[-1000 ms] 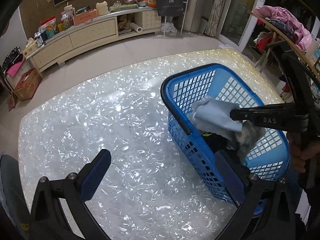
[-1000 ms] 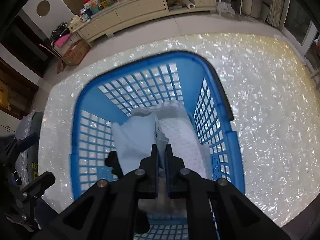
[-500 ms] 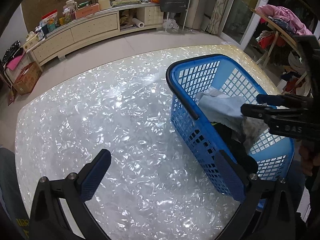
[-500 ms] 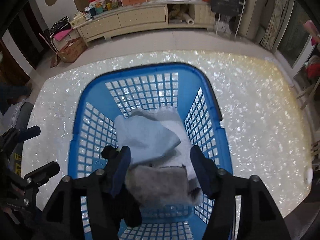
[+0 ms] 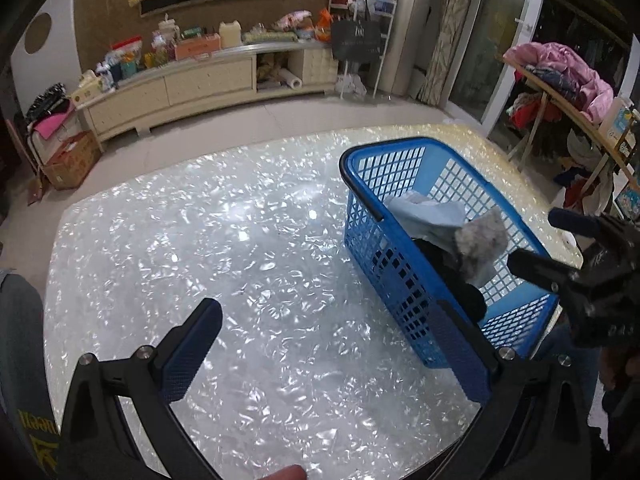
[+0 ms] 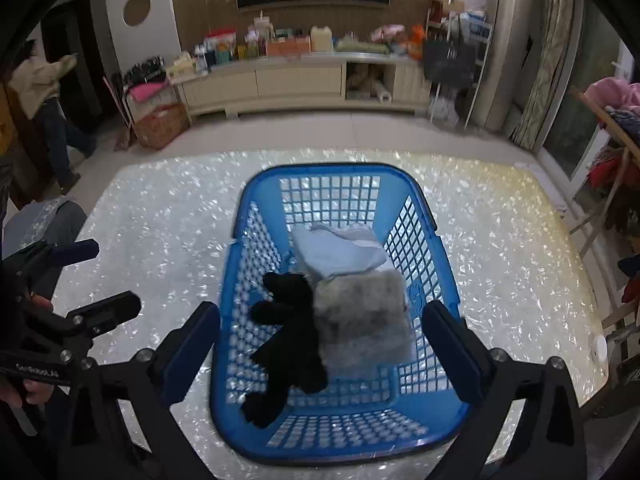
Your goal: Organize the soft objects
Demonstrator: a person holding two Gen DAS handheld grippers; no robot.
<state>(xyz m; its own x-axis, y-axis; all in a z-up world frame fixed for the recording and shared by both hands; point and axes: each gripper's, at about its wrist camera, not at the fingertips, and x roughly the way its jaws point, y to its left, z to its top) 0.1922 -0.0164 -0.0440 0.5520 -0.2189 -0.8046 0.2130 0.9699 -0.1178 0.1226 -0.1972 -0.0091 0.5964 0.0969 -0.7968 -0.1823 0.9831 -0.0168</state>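
Blue basket [image 6: 344, 432]: long axis runs six to twelve o'clock, holding black toy [image 6: 288, 344], grey cloth [image 6: 360, 320] and pale-blue cloth [image 6: 336, 252]. Right gripper [image 6: 320, 344]: above near end, angled down, jaws opening, nothing between. Left gripper [image 5: 324, 356]: spread over table [image 5: 240, 240], empty.

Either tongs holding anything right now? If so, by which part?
Nothing held. Right tongs are opening, pads clear above the blue basket, with the pale blue cloth lying loose inside. Left tongs open over the bare table.

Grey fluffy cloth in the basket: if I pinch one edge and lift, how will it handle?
The grey fluffy cloth looks soft and folded, so it would likely droop and unfold. Probably light. It overlaps the pale blue cloth, which might drag along inside the blue basket.
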